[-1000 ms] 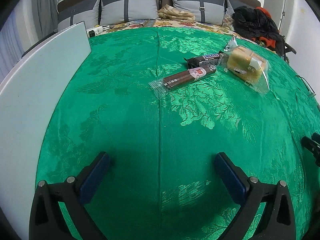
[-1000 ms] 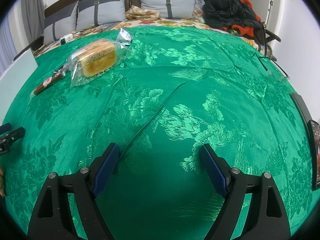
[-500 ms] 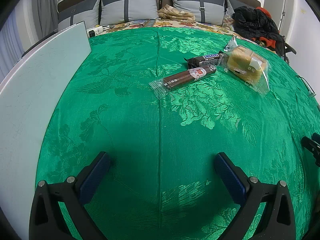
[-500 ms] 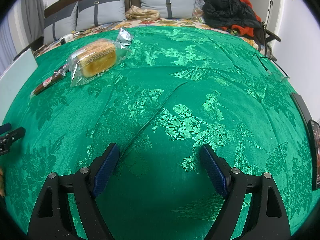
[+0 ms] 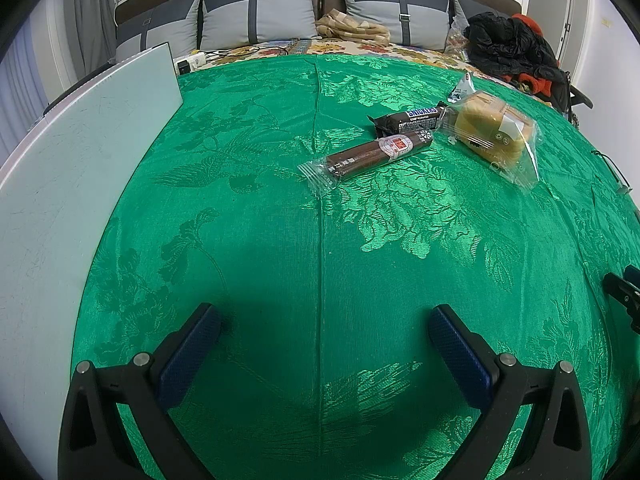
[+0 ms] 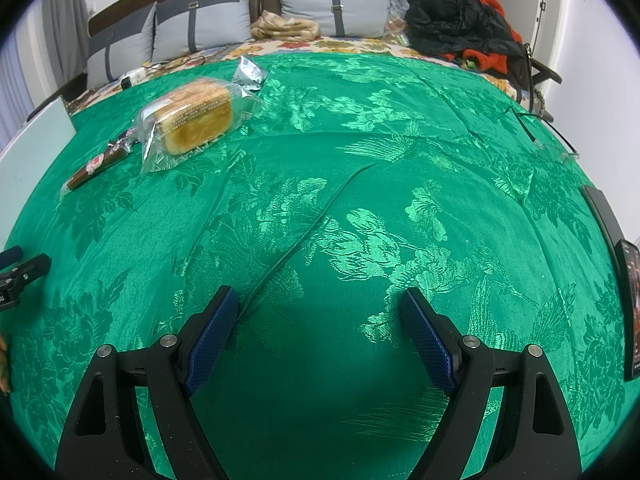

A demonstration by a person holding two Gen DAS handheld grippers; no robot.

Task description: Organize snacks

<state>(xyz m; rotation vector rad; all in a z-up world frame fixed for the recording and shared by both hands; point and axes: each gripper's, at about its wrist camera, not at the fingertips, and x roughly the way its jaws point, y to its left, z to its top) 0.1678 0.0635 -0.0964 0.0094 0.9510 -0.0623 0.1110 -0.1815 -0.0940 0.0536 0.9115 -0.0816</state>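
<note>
Both of our tools are idle: the left hand-held gripper (image 5: pixel 320 336) hangs over bare green brocade cloth (image 5: pixel 280 240) with its blue pads spread wide and nothing between them, and the right hand-held gripper (image 6: pixel 316 312) is likewise released and empty above the same cloth. We see the snacks clustered well ahead of the left one, toward the far side of the counter: a long sausage stick in a clear wrapper (image 5: pixel 372 154) lies nearest, a Snickers bar (image 5: pixel 412 119) touches its far end, a wrapped bread loaf (image 5: pixel 490 130) sits just beside both, and a small silvery packet (image 5: pixel 462 88) lies behind the loaf. We judge that nothing has been sorted yet, so the step in hand is a first reach. To do it well we would take the sausage stick with the left hand-held gripper, closing across its narrow width near the middle, not on the flimsy wrapper tail, and keeping the pads off the Snickers bar. As for containers, we can see no box, tray or basket in either view; only a pale board (image 5: pixel 80 160) lies at the left edge.
</note>
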